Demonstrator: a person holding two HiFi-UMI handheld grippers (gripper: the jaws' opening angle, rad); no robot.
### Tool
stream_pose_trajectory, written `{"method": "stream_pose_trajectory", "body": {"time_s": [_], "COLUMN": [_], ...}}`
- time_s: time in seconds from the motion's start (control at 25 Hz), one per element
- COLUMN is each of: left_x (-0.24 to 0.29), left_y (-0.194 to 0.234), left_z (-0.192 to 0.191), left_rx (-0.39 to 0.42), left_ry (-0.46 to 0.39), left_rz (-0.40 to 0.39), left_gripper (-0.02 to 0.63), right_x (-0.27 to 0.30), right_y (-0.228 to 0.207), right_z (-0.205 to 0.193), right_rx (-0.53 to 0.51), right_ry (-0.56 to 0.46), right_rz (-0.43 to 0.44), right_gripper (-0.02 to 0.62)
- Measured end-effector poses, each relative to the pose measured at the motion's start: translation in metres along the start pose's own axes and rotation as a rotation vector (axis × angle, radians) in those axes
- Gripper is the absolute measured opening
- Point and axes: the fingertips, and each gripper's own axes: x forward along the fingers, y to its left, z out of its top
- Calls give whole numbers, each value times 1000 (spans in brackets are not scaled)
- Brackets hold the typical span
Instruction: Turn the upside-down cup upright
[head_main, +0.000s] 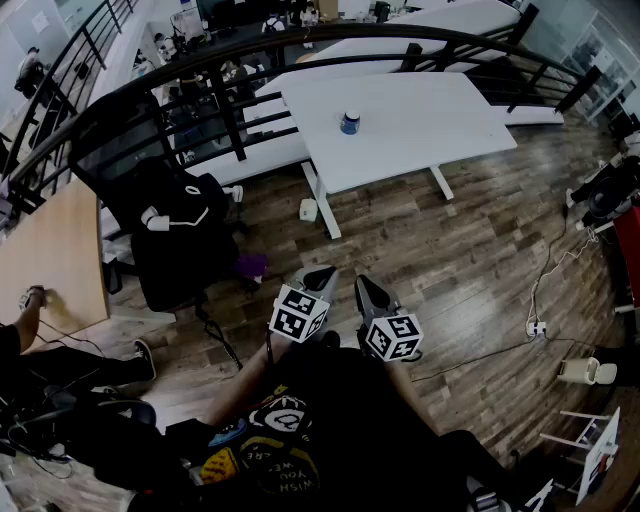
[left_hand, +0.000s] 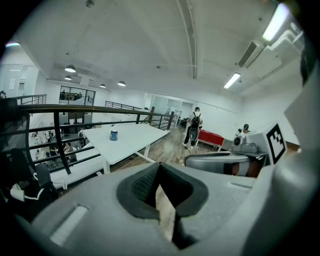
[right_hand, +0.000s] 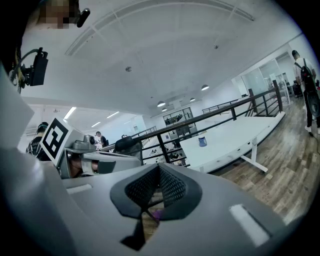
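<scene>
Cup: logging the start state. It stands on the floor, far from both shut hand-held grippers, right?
No: the head view shows the cup on the table, not the floor, far from the shut left hand-held gripper and right hand-held gripper.

cup (head_main: 350, 122) on table (head_main: 420, 125); chair (head_main: 180, 245) to its left

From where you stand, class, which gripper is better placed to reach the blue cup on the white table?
Left gripper, marginally: it sits slightly further forward than the right gripper. Both are shut, empty and far from the cup on the table.
</scene>
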Motion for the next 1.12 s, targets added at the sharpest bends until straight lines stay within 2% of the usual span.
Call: {"method": "stream_pose_trajectory", "body": {"time_s": [0.56, 0.76, 0.96, 1.12], "left_x": [-10, -7, -8, 2], "left_y": [17, 32, 53, 61], "left_z": [-10, -9, -8, -16], "left_rx": [-23, -18, -26, -21], "left_ry": [28, 35, 32, 51], "left_rz": [28, 25, 11, -13], "left_gripper": [5, 5, 5, 5], "right_x": [21, 34, 50, 58], "right_y": [17, 17, 18, 7], "right_z": [-4, -4, -10, -22], "right_rx": [-18, 71, 56, 86], "right_ry": [33, -6, 32, 57], "right_rz": [39, 82, 14, -42], "right_gripper": [-2, 0, -2, -2]}}
